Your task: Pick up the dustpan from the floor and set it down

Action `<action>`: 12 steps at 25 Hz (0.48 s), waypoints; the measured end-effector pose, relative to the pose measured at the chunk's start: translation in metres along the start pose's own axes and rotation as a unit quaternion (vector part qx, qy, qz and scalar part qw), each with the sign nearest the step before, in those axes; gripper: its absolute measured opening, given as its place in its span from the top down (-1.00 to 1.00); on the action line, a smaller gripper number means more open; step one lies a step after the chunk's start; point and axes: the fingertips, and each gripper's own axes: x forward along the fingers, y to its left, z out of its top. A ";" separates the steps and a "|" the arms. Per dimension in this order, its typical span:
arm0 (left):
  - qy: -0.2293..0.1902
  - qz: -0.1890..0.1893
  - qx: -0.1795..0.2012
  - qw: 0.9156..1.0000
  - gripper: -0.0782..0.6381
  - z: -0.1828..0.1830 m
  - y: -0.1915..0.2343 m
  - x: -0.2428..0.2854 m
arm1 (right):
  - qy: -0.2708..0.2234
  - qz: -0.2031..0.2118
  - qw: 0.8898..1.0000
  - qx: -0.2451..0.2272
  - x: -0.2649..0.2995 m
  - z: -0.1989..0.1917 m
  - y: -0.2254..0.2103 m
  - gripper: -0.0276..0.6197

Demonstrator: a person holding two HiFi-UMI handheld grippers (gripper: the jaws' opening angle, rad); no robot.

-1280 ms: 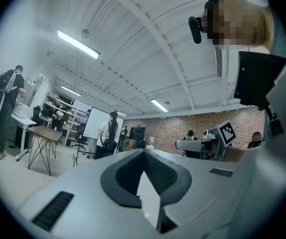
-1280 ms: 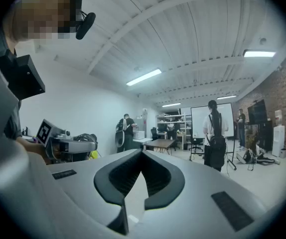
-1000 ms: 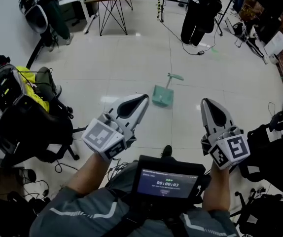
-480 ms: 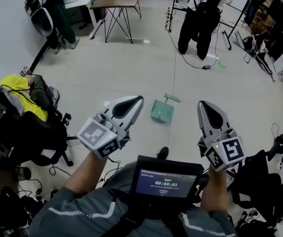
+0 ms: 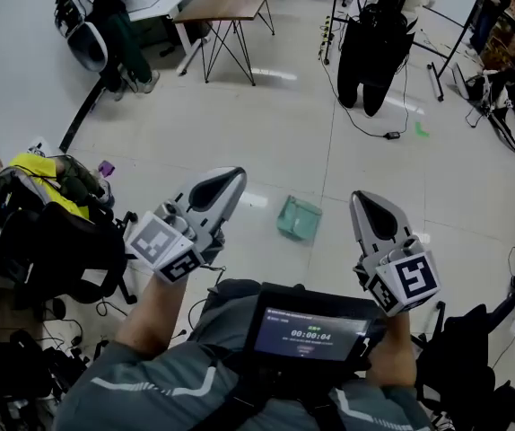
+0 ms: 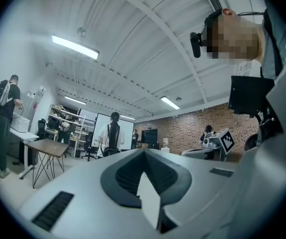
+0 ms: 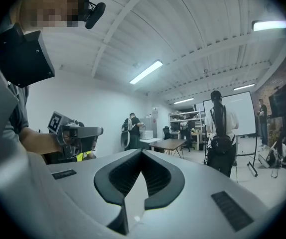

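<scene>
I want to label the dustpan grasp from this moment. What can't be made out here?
- Dustpan handle and open side: head view, too small and far away to tell.
- Dustpan in both gripper views: not shown; the grey bodies of the left gripper and right gripper fill each lower picture.
- Person's feet: head view, hidden behind the chest screen.

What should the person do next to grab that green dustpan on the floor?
Probably lower the right claw toward the dustpan, opening it on the way. The dustpan lies untouched on the floor, while the right claw and left claw are both shut, empty and held level well above it.
</scene>
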 end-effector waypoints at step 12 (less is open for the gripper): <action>0.033 -0.024 -0.020 0.999 0.69 -0.027 0.096 0.056 | 0.012 -0.032 0.999 -0.011 0.084 0.000 -0.033 0.88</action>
